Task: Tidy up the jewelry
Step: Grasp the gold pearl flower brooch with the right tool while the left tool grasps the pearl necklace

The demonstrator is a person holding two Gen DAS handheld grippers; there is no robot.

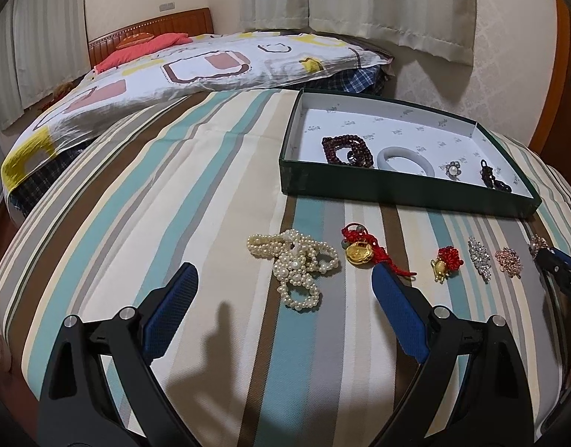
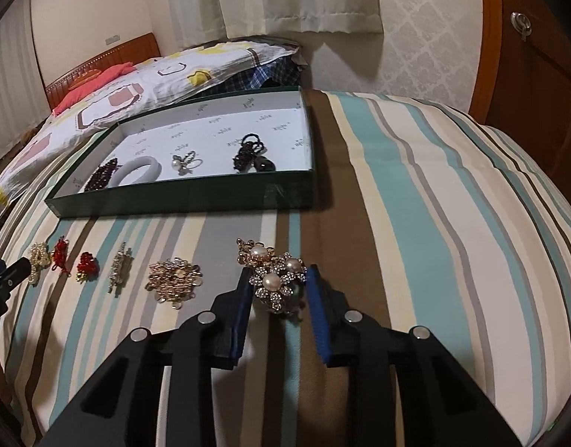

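Blue-padded left gripper (image 1: 281, 294) hovers with jaws spread wide and empty above the cream pearl strand (image 1: 295, 264) on the striped bedcover (image 1: 136, 205), near the dark green cardboard tray (image 1: 360, 186). From the right wrist, the right gripper (image 2: 276, 285) straddles the pearl-and-rhinestone flower brooch (image 2: 278, 275); I cannot tell whether its pads press it.

Black left gripper (image 1: 281, 285) frame, blue textured pads, silver screws
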